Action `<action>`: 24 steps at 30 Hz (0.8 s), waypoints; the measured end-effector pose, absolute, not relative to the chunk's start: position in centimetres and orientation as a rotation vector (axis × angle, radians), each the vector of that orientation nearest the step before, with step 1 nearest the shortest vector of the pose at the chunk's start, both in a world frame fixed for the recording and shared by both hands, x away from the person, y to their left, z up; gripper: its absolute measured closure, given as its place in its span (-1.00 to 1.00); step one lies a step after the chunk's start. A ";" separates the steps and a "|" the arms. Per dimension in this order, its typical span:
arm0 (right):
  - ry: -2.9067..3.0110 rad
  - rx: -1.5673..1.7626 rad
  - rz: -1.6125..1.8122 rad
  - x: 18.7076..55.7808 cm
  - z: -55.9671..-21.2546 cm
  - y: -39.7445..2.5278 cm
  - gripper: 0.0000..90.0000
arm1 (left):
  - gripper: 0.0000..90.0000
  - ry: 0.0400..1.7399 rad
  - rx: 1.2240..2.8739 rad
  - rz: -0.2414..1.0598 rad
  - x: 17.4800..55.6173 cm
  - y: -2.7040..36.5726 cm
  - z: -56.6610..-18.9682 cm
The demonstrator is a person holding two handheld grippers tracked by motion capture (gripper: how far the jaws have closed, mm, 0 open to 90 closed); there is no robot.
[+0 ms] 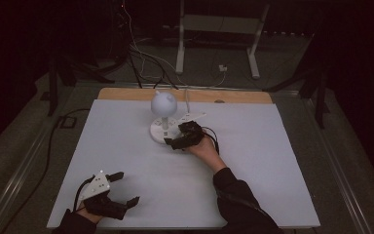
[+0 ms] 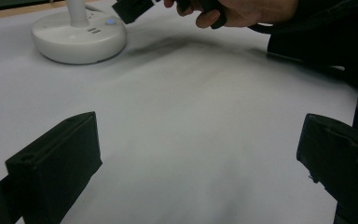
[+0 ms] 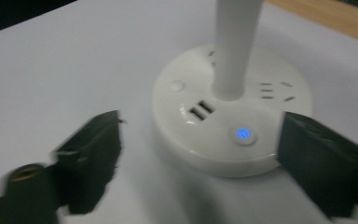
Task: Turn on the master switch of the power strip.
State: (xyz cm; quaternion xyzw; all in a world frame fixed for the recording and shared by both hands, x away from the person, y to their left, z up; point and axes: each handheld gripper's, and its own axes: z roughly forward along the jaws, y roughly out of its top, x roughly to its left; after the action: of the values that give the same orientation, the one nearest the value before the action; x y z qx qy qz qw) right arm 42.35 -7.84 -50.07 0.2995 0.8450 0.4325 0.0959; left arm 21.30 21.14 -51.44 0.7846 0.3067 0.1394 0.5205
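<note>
A white desk lamp stands at the table's far middle, with a round head (image 1: 163, 103) on a stem (image 3: 235, 46). Its disc base (image 1: 161, 131) (image 3: 205, 144) (image 2: 77, 39) carries sockets, two USB ports (image 3: 201, 111) and a button lit blue (image 3: 243, 134). My right gripper (image 1: 179, 136) (image 3: 200, 130) is open just right of the base, its jaws straddling the base's front edge with nothing held. It also appears far off as the right gripper (image 2: 130, 9). At the near left corner my left gripper (image 1: 127, 187) (image 2: 198, 135) rests open over bare table.
A white sheet (image 1: 253, 165) covers the table, with a wooden strip (image 1: 126, 93) along the far edge. The lamp's white cord (image 1: 188, 100) runs off the back. Cables and a white metal frame (image 1: 253, 53) lie on the floor beyond. The room is dim.
</note>
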 end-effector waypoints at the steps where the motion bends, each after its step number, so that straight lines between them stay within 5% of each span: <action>1: 2.522 0.878 1.277 42.3 -50.1 -7.9 -0.87 | -1.00 0.734 1.882 0.334 21.3 21.1 -51.5; 3: 2.567 0.857 1.268 42.3 -50.0 -7.9 -1.00 | -1.00 0.732 1.884 0.331 21.3 21.1 -51.5; 24: 2.573 0.852 1.288 39.9 -47.8 -11.5 -1.00 | -1.00 0.728 1.891 0.333 21.3 21.0 -51.5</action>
State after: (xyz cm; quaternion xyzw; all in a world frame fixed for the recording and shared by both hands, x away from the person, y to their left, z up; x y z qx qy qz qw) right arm 39.93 -11.46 -47.82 0.2832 0.8553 0.4280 0.0704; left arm 21.26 20.97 -51.48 0.7879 0.3032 0.1389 0.5178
